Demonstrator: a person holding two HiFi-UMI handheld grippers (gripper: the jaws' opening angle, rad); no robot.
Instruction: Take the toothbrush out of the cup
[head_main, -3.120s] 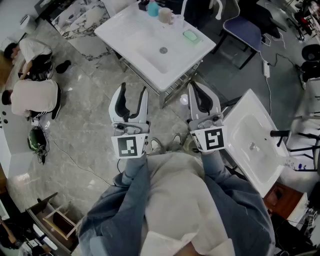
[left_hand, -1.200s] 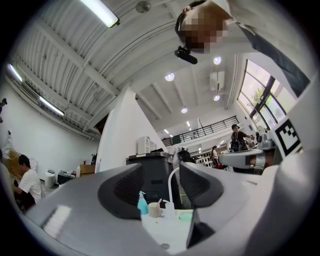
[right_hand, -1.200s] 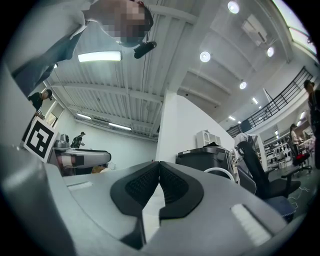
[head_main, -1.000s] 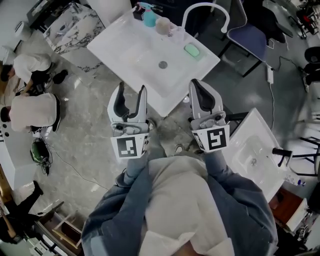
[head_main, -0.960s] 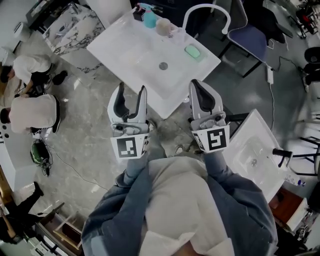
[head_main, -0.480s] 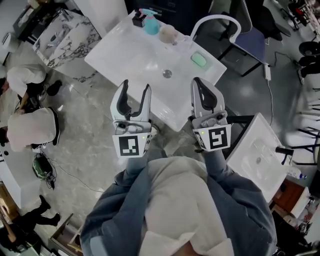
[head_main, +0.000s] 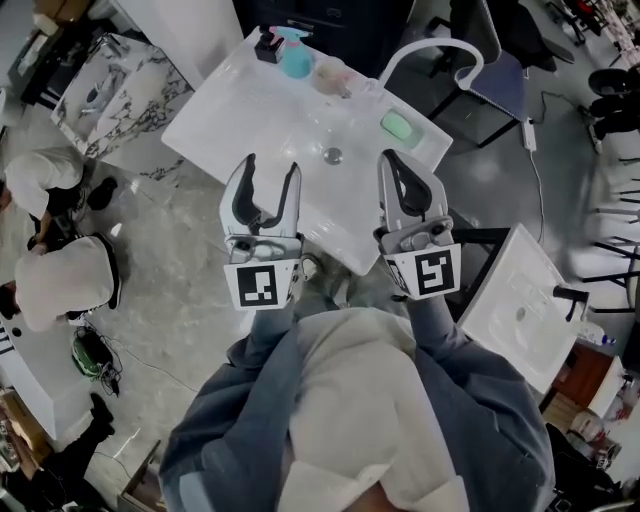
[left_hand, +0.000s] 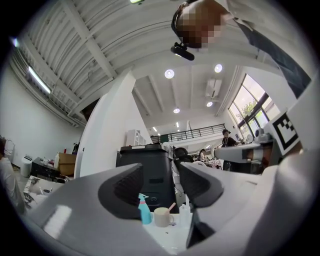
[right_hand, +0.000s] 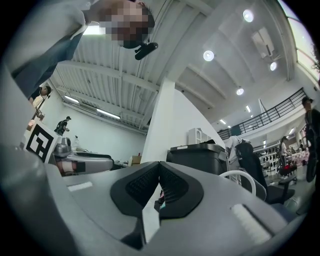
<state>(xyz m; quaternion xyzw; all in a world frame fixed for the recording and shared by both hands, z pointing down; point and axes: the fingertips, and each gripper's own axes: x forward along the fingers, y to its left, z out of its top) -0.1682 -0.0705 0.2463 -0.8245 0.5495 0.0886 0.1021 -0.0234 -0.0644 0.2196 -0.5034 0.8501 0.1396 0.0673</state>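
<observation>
A beige cup (head_main: 330, 72) stands at the back rim of the white sink (head_main: 230, 110), far beyond both grippers. In the left gripper view the cup (left_hand: 162, 217) holds a pink toothbrush (left_hand: 171, 206) that leans to the right. My left gripper (head_main: 271, 165) is open and empty, hanging over the sink's front part; seen from its own camera, the left gripper (left_hand: 161, 181) frames the cup in the distance. My right gripper (head_main: 392, 160) is shut on nothing, and the right gripper (right_hand: 159, 186) shows its pads pressed together.
A blue spray bottle (head_main: 293, 55), a black item (head_main: 267, 45), a green soap (head_main: 398, 126) and a white arched faucet (head_main: 430, 58) surround the cup. A second sink (head_main: 520, 300) lies at the right, a chair (head_main: 500, 50) behind it, and people (head_main: 60, 290) crouch at the left.
The sink has come nearer and now lies under both grippers' tips. The left gripper stays open and the right stays shut.
</observation>
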